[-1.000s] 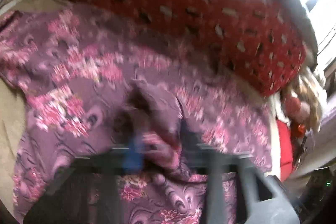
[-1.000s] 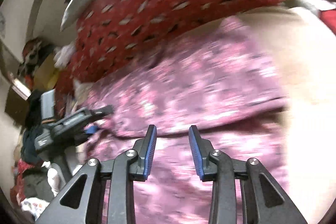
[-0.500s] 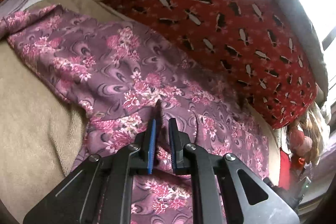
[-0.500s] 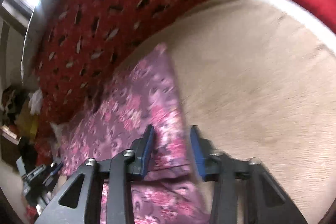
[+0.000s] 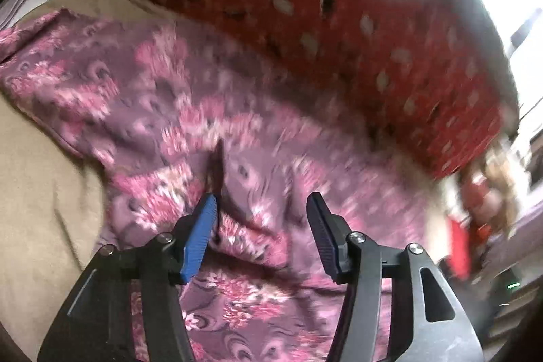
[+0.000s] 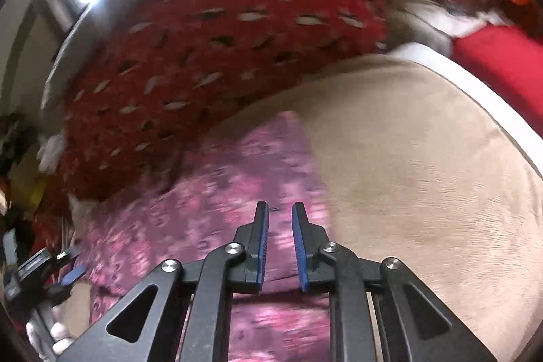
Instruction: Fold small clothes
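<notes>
Motion blur smears the purple floral garment in both views; print detail and fold edges unreadable. Its lower part runs under the left gripper frame and off the bottom edge. Right gripper fingers nearly together over the garment's edge; can't tell if fabric is pinched. Clutter far right too blurred to identify.

1. One purple floral garment is seen, spread on the beige cover.
2. One beige cover is counted.
3. One red patterned cushion is seen.
4. Two tongs are counted: left tongs, right tongs.
</notes>
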